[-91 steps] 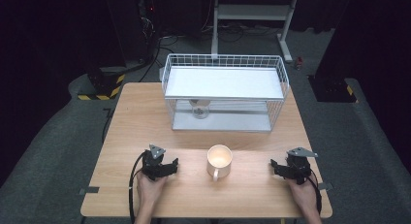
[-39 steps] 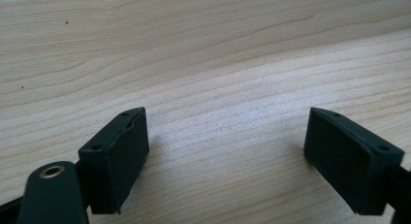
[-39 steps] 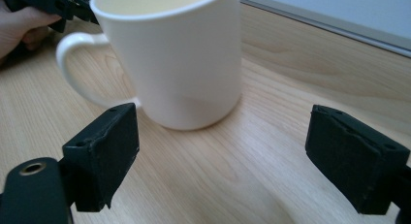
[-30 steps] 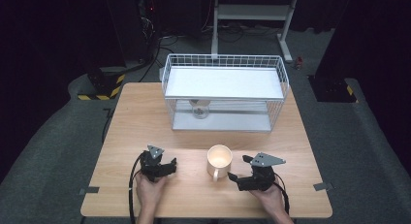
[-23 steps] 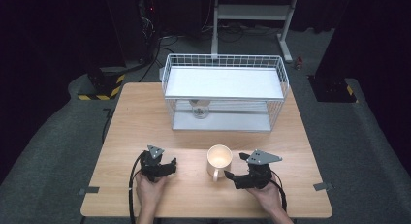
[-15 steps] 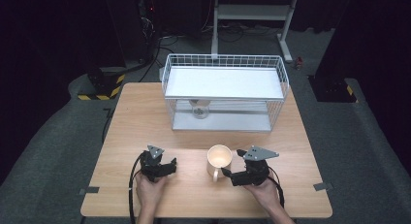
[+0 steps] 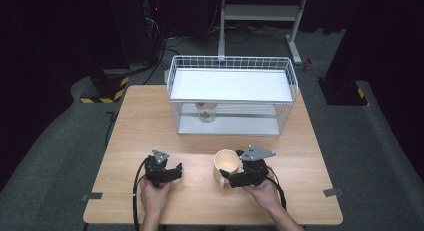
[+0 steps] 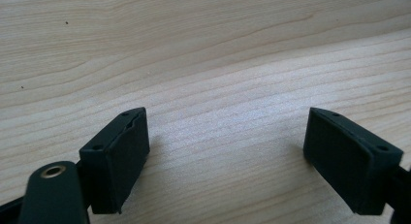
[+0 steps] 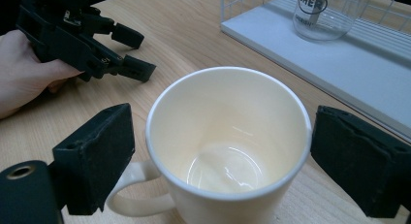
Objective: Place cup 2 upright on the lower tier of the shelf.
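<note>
A cream mug [image 7: 226, 162] stands upright and empty on the wooden table [image 7: 150, 121], its handle toward the person. My right gripper [image 7: 229, 173] is open, with one jaw on each side of the mug [image 9: 218, 112]. In the right gripper view [image 9: 225, 151] a narrow gap shows at the left jaw, and the right jaw sits very near the rim. My left gripper [image 7: 176, 172] rests low over the table to the mug's left. It is open in the left gripper view [image 8: 228, 151], with bare wood between its jaws.
A white wire rack [image 7: 232, 86] stands at the back of the table with a clear glass [image 7: 206, 112] on its lower shelf. The glass [image 9: 329, 15] is just beyond the mug. The other hand and left gripper [image 9: 138, 53] lie left of the mug.
My right gripper has moved left from near the table's right edge up to the mug and now brackets it. The left gripper and the mug have stayed put.
</note>
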### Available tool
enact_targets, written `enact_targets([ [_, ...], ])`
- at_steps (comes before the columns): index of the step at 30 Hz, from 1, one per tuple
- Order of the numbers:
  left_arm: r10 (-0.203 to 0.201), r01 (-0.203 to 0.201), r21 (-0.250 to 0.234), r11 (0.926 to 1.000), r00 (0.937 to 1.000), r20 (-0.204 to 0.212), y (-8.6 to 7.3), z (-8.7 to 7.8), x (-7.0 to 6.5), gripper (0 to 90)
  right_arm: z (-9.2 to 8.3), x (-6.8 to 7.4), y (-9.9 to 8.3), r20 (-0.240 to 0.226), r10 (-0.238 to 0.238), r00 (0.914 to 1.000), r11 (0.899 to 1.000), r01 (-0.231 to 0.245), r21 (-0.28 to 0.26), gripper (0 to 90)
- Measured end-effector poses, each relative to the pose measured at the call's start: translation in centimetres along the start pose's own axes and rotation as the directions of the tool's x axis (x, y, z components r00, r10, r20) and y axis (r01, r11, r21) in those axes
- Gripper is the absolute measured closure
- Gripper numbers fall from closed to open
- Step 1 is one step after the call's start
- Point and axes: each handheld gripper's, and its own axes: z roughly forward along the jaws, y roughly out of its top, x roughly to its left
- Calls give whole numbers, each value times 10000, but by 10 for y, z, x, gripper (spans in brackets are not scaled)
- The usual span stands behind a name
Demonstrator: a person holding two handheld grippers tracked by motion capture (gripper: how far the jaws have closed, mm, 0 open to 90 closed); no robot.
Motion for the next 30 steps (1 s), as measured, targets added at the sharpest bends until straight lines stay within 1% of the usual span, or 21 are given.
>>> enact_targets([
  [1,-6,6,-1,10000,10000,3,0,0,0,171,1,0,0,38,-49,10000,10000,49,13,86],
  [3,-6,6,-1,10000,10000,1,0,0,0,171,4,0,1,51,15,10000,9999,-15,130,86],
  [8,-3,3,-2,10000,10000,0,0,0,0,171,10,-1,1,107,-12,9999,9996,9,292,86],
  [19,-6,6,0,10000,10000,5,0,0,0,171,18,1,2,254,-154,9996,9989,142,442,85],
  [30,-7,7,-2,10000,10000,6,0,0,0,171,23,-2,2,64,-200,9998,9983,196,548,84],
])
